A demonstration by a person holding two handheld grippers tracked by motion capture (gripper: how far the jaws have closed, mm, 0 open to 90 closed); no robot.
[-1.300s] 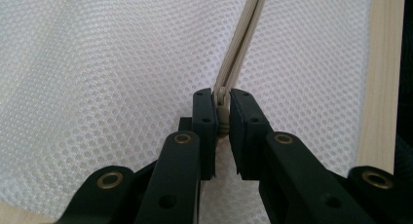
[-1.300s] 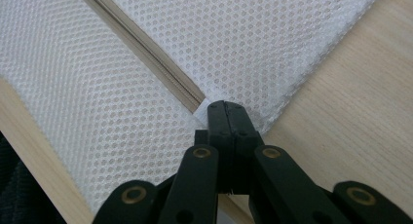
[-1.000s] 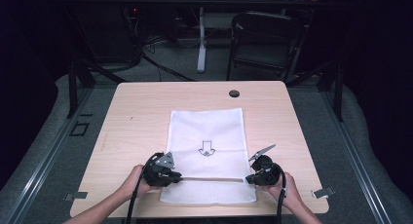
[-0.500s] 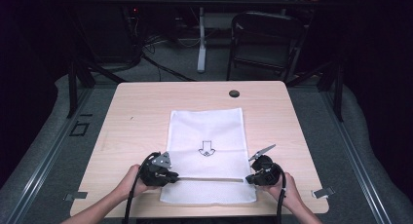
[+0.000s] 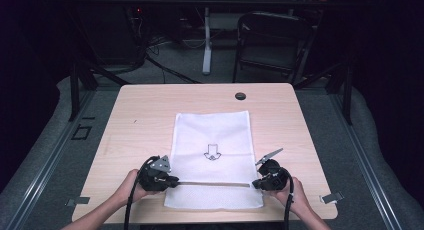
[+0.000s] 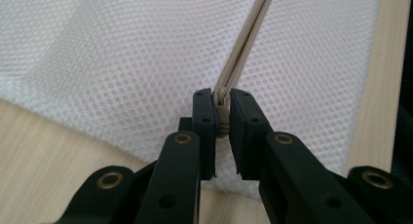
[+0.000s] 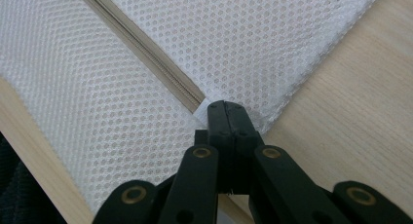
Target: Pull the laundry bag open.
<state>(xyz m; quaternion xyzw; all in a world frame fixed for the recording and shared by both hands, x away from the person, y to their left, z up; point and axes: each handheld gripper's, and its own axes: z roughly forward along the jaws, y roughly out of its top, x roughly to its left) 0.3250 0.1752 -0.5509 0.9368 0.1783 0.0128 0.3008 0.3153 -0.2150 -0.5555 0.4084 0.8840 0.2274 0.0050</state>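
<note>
— Where's the bag?

— The white mesh bag [image 5: 212, 157] lies flat on the table [image 5: 140, 115], its near end between your hands, the zipper [image 5: 212, 183] running across it.

— What is your left gripper [image 6: 222, 109] doing?

— Its jaws are pinching the zipper pull [image 6: 222, 118] at the bag's left edge.

— And your right gripper [image 7: 225, 118]?

— Jaws pressed together, nipping the bag's right edge at the zipper's end.

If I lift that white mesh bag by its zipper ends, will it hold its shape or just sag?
The white mesh bag will probably sag: its thin netting already ripples near the left gripper. It looks light, lying flat and empty. The zipper seems the firmest part, stretched straight toward the right gripper, so it may stay taut only under tension.
</note>
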